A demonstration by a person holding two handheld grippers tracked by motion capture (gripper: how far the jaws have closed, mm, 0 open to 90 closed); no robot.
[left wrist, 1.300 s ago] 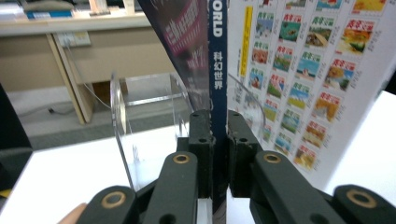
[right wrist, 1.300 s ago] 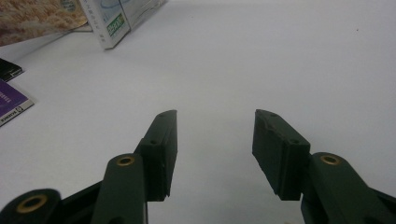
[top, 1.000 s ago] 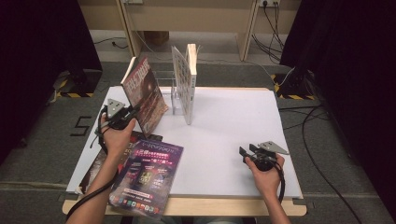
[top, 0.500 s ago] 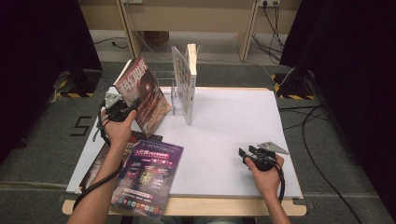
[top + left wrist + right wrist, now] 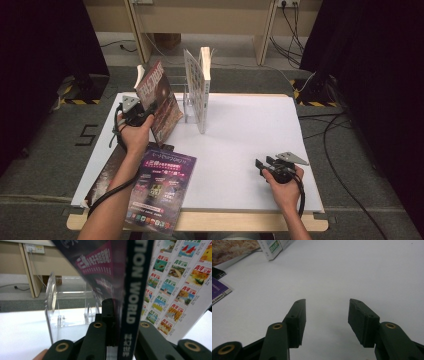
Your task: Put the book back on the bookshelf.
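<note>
At ten o'clock: left hand-held gripper (image 5: 141, 116) clamped a magazine (image 5: 159, 100) beside the rack (image 5: 186, 102).
Right hand-held gripper (image 5: 326, 322): apart, idle at four o'clock.
Left: racking, probably; flat magazines (image 5: 159, 192) waited.

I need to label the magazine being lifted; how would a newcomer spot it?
Start at the white table, then its far left corner by the clear acrylic stand. The magazine is clamped tilted in the left gripper; the purple magazine lies flat.
</note>
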